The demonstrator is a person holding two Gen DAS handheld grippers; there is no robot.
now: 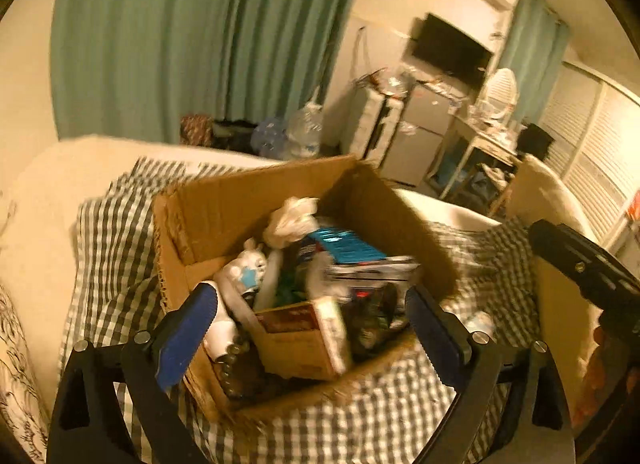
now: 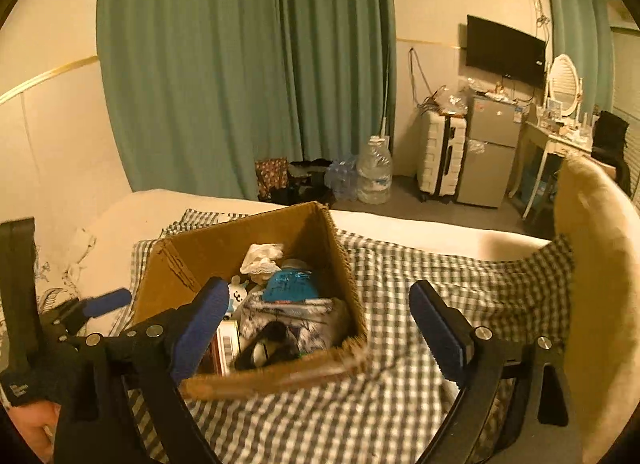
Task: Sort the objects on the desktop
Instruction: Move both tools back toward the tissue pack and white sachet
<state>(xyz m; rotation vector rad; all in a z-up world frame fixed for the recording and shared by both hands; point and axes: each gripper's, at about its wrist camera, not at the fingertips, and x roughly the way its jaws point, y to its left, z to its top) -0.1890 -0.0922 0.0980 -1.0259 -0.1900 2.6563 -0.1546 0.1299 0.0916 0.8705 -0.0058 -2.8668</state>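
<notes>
Left tongs in right view only

Brown cardboard box; grey-white checked cloth; teal curtains (plain); blue pads; black television; white suitcase.

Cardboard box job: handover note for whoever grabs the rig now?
Left gripper: open, nothing between its pads, hanging over the near side of the cardboard box.
Right gripper: open, empty, over the box's near right corner.
The box sits on the checked cloth. Inside: crumpled white paper, blue packet, small white figurine, a red-and-white carton, more underneath, blurred.
Done: many items are in the box.
Left: cannot tell from these views whether anything remains outside.
</notes>
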